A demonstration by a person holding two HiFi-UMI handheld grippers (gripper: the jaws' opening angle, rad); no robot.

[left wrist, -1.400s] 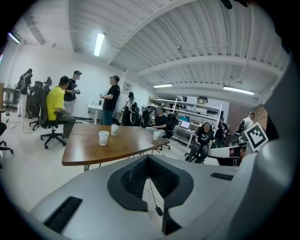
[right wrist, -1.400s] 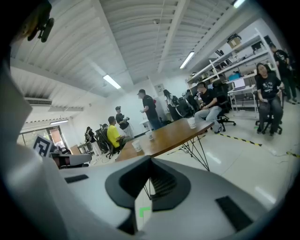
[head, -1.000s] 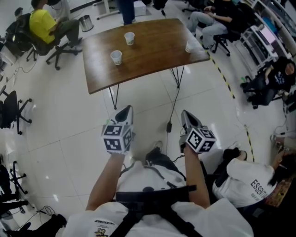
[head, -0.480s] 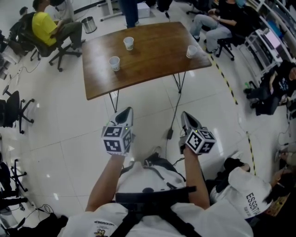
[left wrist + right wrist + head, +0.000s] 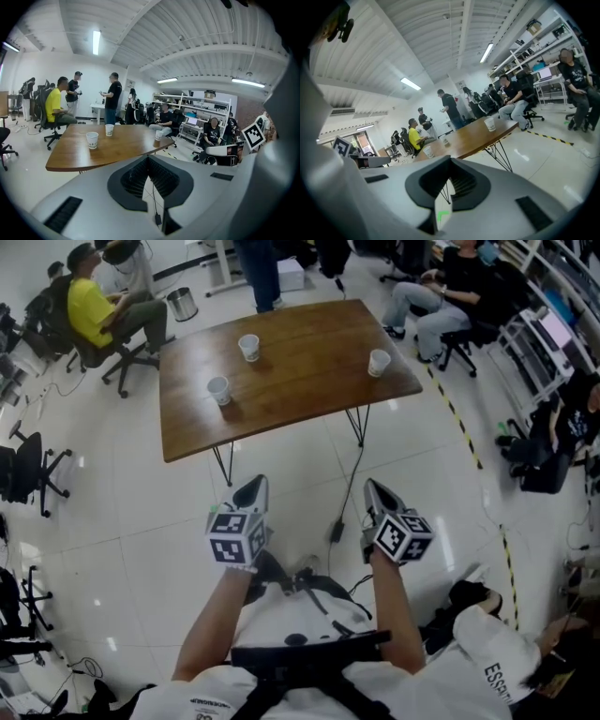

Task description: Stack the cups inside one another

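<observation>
Three white paper cups stand apart on the brown wooden table (image 5: 300, 381): one near its left front (image 5: 218, 389), one at the back (image 5: 248, 347), one at the right edge (image 5: 379, 362). My left gripper (image 5: 251, 491) and right gripper (image 5: 378, 493) hover side by side over the floor, short of the table, both shut and empty. The left gripper view has its jaws (image 5: 148, 159) closed, with the cups (image 5: 92, 139) (image 5: 109, 130) (image 5: 159, 135) ahead. From the right gripper (image 5: 450, 160) the cups (image 5: 489, 123) (image 5: 428, 151) (image 5: 445, 140) are also in sight.
A person in yellow (image 5: 89, 310) sits at the table's left, others sit at the right (image 5: 441, 287), and one stands behind (image 5: 258, 268). A cable (image 5: 342, 512) runs down from the table. Striped floor tape (image 5: 469, 446) passes on the right. A person crouches at lower right (image 5: 487, 652).
Both grippers have moved forward toward the table, which now sits lower and closer in the head view. The third cup has come fully into sight. Both jaws stay shut.
</observation>
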